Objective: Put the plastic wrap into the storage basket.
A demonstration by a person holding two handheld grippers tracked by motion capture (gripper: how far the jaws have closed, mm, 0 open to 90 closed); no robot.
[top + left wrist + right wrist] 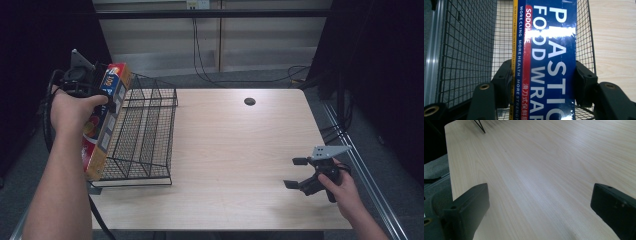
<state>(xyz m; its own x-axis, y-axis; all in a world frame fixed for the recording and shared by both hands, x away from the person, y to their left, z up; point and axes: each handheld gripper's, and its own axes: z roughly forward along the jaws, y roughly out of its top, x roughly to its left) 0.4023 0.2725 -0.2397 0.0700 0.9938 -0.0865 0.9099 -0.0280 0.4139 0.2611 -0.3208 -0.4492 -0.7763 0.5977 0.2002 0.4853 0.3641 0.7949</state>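
A long plastic food wrap box (102,125), blue with red and yellow edges, hangs over the left side of a black wire basket (145,132). My left gripper (111,100) is shut on the box near its far end. In the left gripper view both black jaws press on the sides of the box (549,60), with the basket's mesh (469,50) behind it. My right gripper (296,172) stands open at the table's near right, low over the wood, nothing between its jaws. The right gripper view has the wide-apart fingers (471,205) over bare table.
The light wooden table (240,150) has a round cable hole (249,101) at the back. Cables hang behind the table, and a metal rail (360,165) runs along its right side. A basket foot (480,126) shows at the top of the right gripper view.
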